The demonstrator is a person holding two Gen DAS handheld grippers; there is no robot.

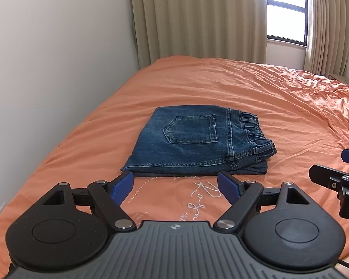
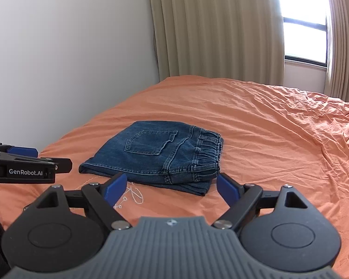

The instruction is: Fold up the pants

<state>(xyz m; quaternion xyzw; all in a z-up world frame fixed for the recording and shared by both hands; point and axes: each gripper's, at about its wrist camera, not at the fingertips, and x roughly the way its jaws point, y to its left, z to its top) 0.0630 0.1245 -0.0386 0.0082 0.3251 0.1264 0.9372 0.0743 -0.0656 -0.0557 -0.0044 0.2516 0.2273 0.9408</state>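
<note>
Blue denim pants (image 1: pixel 197 141) lie folded into a compact rectangle on the orange bed, back pocket up, elastic waistband to the right. They also show in the right wrist view (image 2: pixel 156 155). My left gripper (image 1: pixel 175 183) is open and empty, just short of the pants' near edge. My right gripper (image 2: pixel 169 186) is open and empty, its fingertips at the near right corner of the pants, above the sheet. The right gripper also shows at the right edge of the left wrist view (image 1: pixel 332 169). The left gripper shows at the left of the right wrist view (image 2: pixel 35 162).
The orange bedsheet (image 1: pixel 256 93) is wrinkled toward the right, with white embroidered lettering (image 1: pixel 204 193) near me. A white wall (image 1: pixel 58 58) runs along the bed's left side. Beige curtains (image 1: pixel 197 16) and a window (image 1: pixel 287 11) stand behind the bed.
</note>
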